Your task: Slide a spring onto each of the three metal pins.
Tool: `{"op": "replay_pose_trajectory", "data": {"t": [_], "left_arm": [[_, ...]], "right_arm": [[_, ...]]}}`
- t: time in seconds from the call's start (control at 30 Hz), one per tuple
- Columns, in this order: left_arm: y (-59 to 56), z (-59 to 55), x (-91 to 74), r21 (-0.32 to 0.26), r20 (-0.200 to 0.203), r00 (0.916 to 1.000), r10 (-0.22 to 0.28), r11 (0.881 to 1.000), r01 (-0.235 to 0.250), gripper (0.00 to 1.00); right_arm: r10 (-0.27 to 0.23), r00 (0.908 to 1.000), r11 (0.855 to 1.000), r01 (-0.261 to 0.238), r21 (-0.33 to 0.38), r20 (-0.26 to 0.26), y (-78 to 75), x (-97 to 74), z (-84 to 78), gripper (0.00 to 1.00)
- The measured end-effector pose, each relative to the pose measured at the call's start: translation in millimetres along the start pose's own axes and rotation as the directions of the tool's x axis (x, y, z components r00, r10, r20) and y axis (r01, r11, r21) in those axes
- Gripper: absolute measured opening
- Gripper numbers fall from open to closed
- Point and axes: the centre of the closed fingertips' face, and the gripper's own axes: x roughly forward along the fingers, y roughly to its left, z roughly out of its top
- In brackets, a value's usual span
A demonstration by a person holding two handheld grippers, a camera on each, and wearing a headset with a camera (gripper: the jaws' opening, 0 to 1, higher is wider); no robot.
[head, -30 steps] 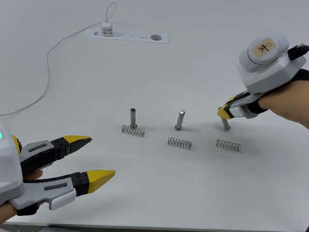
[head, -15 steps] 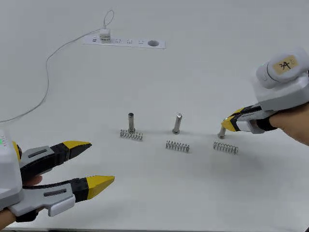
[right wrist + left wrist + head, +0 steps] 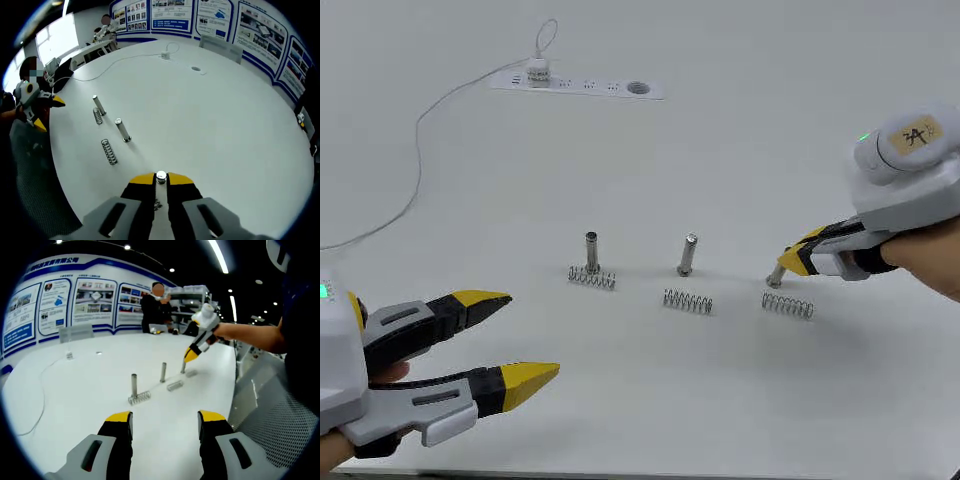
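- Left gripper (image 3: 530,333): low at the near left edge of the table (image 3: 740,150). Jaws stood wide apart, with nothing between the yellow tips and nothing touched. In its own view (image 3: 165,417) the tips framed bare table, well short of the pins.
- Right gripper (image 3: 785,262): at the right, reaching to the right pin (image 3: 776,275). Jaws were nearly closed, pinching the pin's head. In its own view (image 3: 161,179) the round pin head (image 3: 161,175) sat in the narrow gap between the two yellow tips.
- Right pin: leaned over in the head view, top toward the gripper, foot on the table. No spring on it.
- Right spring (image 3: 788,305): lay flat on the table just in front of the right pin, apart from the gripper.
- Middle pin (image 3: 688,254): upright, bare, free of both grippers.
- Middle spring (image 3: 688,301): lay flat just in front of the middle pin.
- Left pin (image 3: 591,252): upright, bare.
- Left spring (image 3: 592,278): lay flat at the foot of the left pin; whether it touched could not be told.
- Power strip (image 3: 575,85): at the far side of the table, a white plug in it, its cable (image 3: 420,140) trailing to the left edge.
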Motion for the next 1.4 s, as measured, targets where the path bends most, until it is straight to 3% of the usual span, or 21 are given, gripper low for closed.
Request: {"op": "replay_pose_trajectory", "data": {"t": [0.47, 0.7, 0.93, 1.17, 1.4], "left_arm": [[-1.1, 3.7, 0.9, 0.002, 0.010, 0.9999, -0.007, 1.000, 0.007, 0.54], [-2.5, 5.7, 2.6, 0.011, 0.005, 0.9998, -0.018, 1.000, 0.018, 0.54], [-2.7, 8.8, 3.9, 0.019, 0.006, 0.9997, -0.025, 1.000, 0.025, 0.54], [-6.7, 8.1, 5.8, 0.032, -0.006, 0.9993, -0.036, 0.999, 0.036, 0.54], [-8.6, 6.6, 5.4, 0.039, -0.017, 0.9991, -0.038, 0.999, 0.038, 0.53]], "right_arm": [[-0.016, 0.9992, 1.000, 0.016, -0.011, 0.037, -2.0, -16.9, -0.4, 0.12], [-0.027, 0.9994, 0.999, 0.027, -0.028, 0.023, -10.8, -21.2, -18.6, 0.14], [0.029, 0.9995, 0.996, -0.029, -0.084, -0.010, -2.7, -22.0, -34.1, 0.16], [0.105, 0.9917, 0.972, -0.118, -0.205, -0.074, 10.3, -12.0, -51.1, 0.16], [0.139, 0.9831, 0.942, -0.168, -0.291, -0.120, 14.4, -3.3, -57.0, 0.16]]}}
